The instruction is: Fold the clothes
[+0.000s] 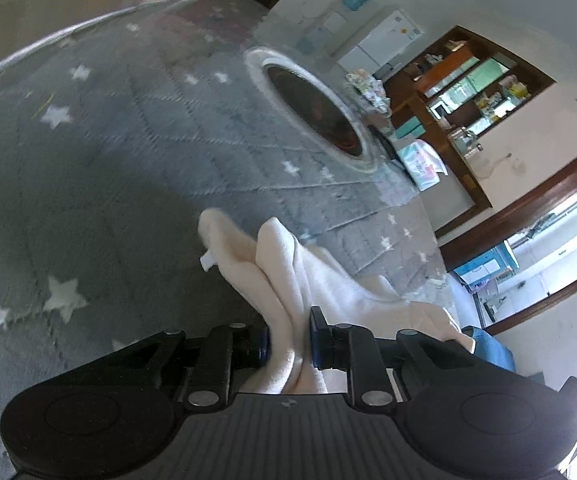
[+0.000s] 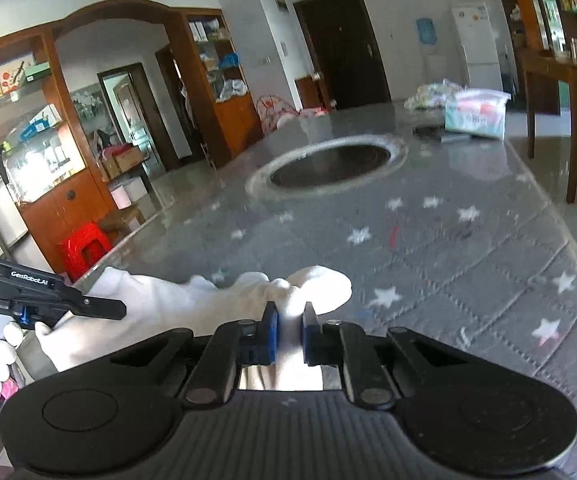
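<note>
A cream-white fleece garment [image 1: 288,276] is held up above a table covered by a grey quilted cloth with white stars [image 1: 100,168]. My left gripper [image 1: 288,344] is shut on a bunched edge of the garment. My right gripper [image 2: 290,330] is shut on another bunched edge of the same garment [image 2: 168,304], which stretches left toward the left gripper [image 2: 48,304], seen at the left edge of the right wrist view. The table cloth [image 2: 468,264] lies below and ahead.
A round dark inset [image 2: 330,166] sits in the table's middle, also in the left wrist view [image 1: 312,108]. Plastic packages [image 2: 476,114] and a dark remote [image 2: 428,131] lie at the far end. A red stool [image 2: 84,246], wooden cabinets [image 2: 40,128] and a wooden table [image 2: 568,76] stand around.
</note>
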`<state>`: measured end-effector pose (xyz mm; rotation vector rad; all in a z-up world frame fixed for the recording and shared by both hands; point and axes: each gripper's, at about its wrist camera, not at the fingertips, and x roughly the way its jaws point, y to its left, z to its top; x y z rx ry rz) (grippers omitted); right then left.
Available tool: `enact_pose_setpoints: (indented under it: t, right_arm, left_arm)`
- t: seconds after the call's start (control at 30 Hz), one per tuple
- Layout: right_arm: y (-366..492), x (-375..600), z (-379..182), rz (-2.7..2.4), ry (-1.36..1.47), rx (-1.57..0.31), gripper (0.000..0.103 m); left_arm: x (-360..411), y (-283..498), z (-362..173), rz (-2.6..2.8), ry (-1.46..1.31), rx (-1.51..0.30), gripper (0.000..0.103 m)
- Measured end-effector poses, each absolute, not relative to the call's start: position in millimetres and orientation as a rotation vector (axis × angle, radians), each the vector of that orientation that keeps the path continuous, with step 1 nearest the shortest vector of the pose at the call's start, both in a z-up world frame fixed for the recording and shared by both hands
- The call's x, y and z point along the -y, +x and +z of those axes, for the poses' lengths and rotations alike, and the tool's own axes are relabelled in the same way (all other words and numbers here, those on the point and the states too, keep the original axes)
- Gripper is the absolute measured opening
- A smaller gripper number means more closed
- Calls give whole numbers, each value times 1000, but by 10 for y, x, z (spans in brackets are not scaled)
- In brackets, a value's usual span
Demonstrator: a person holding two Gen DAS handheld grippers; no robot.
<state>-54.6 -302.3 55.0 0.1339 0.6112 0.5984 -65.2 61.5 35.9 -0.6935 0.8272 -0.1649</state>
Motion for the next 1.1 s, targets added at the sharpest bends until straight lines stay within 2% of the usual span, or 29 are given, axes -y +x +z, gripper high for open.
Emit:
enact_pose_setpoints:
  t: [0.23, 0.33, 0.4, 0.47, 0.6, 0.73, 0.8, 0.83, 0.87, 1.1]
  right_arm:
    - [-604, 3120, 797, 561, 118, -542, 10]
    - [-611, 3181, 882, 536, 114, -519, 9]
    - [-614, 3216, 927, 522, 110, -505, 7]
    - [-625, 3246, 963, 508, 102, -486, 2]
    - [-606, 3306, 1007, 485, 104, -478, 2]
    - [-535, 3382, 884, 444, 114, -520, 7]
    - [-489, 3426, 779, 431, 123, -554, 17]
    - [-465, 3437, 739, 427, 125, -567, 28]
    - [-437, 3451, 686, 421, 127, -582, 31]
    - [-216, 3542, 336, 388, 170, -678, 39]
  left_arm:
    - [-437, -513, 527, -207, -628, -826, 19]
    - [-361, -450, 604, -226, -608, -819, 15]
    - [-296, -400, 643, -241, -590, -812, 13]
    - [-231, -350, 663, -254, -576, -808, 12]
    - [-120, -280, 685, -269, -548, -804, 12]
    - [-125, -254, 634, -254, -544, -817, 12]
    - [-173, -251, 584, -240, -551, -830, 12]
    - [-200, -248, 559, -232, -557, -837, 12]
    - [-220, -242, 529, -226, -563, -845, 12]
    - [-297, -190, 341, -205, -596, -886, 13]
